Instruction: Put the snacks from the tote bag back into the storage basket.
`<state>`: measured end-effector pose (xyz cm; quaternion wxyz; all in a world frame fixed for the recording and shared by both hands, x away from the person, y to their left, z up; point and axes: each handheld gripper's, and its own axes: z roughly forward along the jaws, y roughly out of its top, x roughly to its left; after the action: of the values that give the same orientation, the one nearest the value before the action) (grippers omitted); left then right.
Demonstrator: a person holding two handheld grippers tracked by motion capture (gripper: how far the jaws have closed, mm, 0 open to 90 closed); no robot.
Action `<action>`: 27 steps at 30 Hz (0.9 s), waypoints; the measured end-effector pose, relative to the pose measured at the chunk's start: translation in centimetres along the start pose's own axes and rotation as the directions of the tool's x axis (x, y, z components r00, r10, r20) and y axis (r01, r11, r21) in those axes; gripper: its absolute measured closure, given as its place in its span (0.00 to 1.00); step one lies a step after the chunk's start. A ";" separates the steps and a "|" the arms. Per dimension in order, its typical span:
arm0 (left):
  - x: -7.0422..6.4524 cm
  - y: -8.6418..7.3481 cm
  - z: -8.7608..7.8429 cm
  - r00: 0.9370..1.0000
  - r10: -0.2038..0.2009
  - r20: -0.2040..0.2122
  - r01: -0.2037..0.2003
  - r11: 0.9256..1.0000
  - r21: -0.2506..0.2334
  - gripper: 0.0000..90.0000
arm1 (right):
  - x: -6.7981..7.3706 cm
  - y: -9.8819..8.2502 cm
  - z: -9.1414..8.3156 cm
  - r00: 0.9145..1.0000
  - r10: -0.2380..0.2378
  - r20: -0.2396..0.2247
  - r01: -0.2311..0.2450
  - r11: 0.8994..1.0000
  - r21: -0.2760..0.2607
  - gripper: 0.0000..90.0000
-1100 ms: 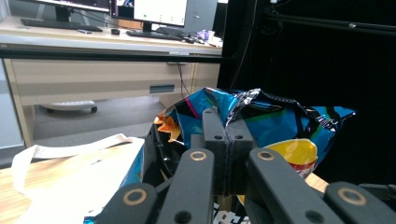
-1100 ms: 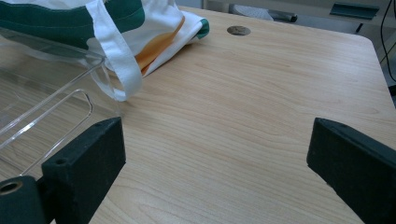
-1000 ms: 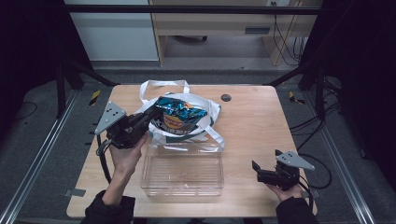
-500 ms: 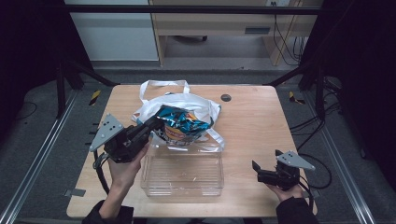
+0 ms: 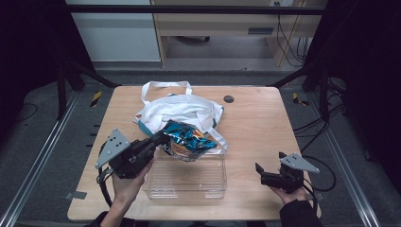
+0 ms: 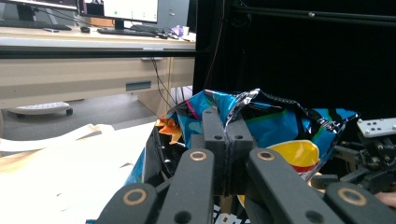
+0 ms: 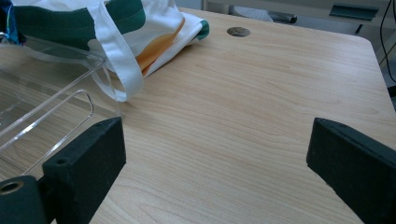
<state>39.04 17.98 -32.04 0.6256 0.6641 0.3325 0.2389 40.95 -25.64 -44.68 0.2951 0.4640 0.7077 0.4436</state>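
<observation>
Gripping chip bag (image 5: 188, 141) edge, left gripper (image 5: 160, 140); bag lengthwise left-right.

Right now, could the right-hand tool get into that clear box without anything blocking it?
Probably yes. The right tool sits open beside the clear box, with bare table between; the chip bag overhangs the far edge.

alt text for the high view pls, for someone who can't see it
The left gripper, shut on a blue snack bag, holds it over the far edge of a clear plastic bin on a wooden table. A white tote bag lies behind, and the right gripper rests open at the near right.
</observation>
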 end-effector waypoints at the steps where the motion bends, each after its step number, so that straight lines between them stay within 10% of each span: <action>1: -0.1 -0.3 -0.1 1.000 -0.003 0.000 0.003 1.000 0.004 1.00 | 0.0 0.0 0.0 1.000 0.001 0.001 -0.001 1.000 0.001 0.06; 27: -1.6 -4.7 -0.4 1.000 -0.022 0.009 0.021 0.992 0.122 1.00 | 0.0 0.0 -0.2 1.000 -0.011 0.007 0.011 1.000 0.003 0.06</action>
<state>37.02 17.08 -36.47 0.5881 0.6986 0.3505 0.2080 40.78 -25.76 -44.62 0.2995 0.4619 0.7100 0.4392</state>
